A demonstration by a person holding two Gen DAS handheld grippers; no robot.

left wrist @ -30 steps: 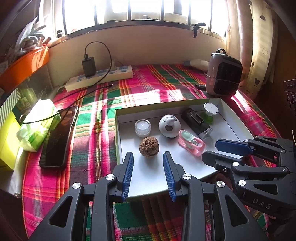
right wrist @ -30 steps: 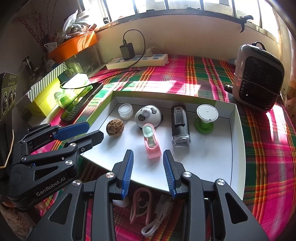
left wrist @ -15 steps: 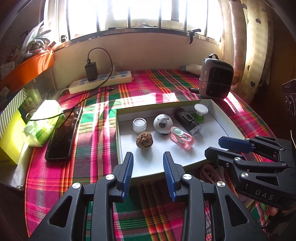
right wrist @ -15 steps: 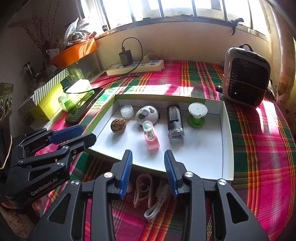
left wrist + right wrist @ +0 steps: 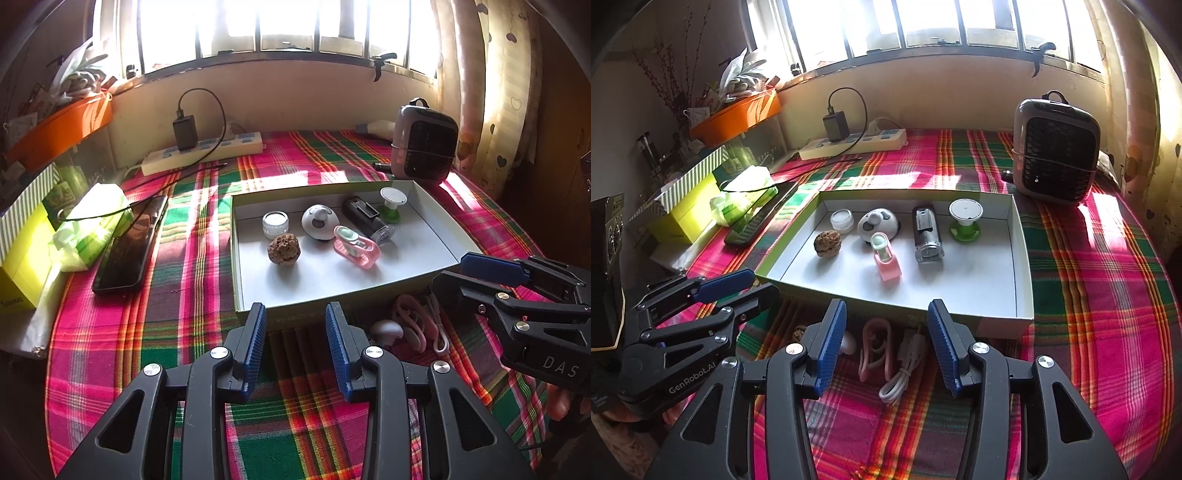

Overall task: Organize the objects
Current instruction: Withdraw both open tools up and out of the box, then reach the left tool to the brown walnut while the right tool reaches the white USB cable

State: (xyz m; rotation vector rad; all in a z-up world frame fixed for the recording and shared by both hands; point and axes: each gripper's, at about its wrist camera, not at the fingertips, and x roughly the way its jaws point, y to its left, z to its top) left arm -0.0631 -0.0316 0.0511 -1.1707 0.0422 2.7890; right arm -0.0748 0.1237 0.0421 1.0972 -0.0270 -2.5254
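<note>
Both sets of fingers stand wide with nothing between them. The left gripper [image 5: 295, 332] hangs over plaid cloth [image 5: 177, 317], its tips just short of the near wall of the tray [image 5: 436, 236]. The right gripper [image 5: 886, 339] hangs beside it, also short of that wall, and shows in the left view at the right edge [image 5: 480, 273].

Between the right fingers, on the cloth against the tray's near wall, lie a pink loop [image 5: 875, 343] and a white cable [image 5: 905, 365]; a white knob [image 5: 847, 341] peeks from behind the left finger [image 5: 831, 343], and a small brown ball [image 5: 798, 331] lies just beyond it. From the left view the same knob [image 5: 386, 329], loop [image 5: 410, 325] and cable [image 5: 437, 328] lie right of the left fingers, between the two grippers.

Inside the tray, toward its far wall, stand a clear jar [image 5: 275, 224], a white dome [image 5: 319, 222], a black case [image 5: 365, 219] and a green-based cap [image 5: 392, 205]; nearer are a brown nut [image 5: 283, 250] and a pink clip [image 5: 356, 246]. The tray's near half is bare floor, as is its right side.

Left of the tray the cloth is open as far as a phone [image 5: 131, 243]. A heater [image 5: 1056, 146] stands beyond the tray's far right corner; right of the tray the desk runs free.
</note>
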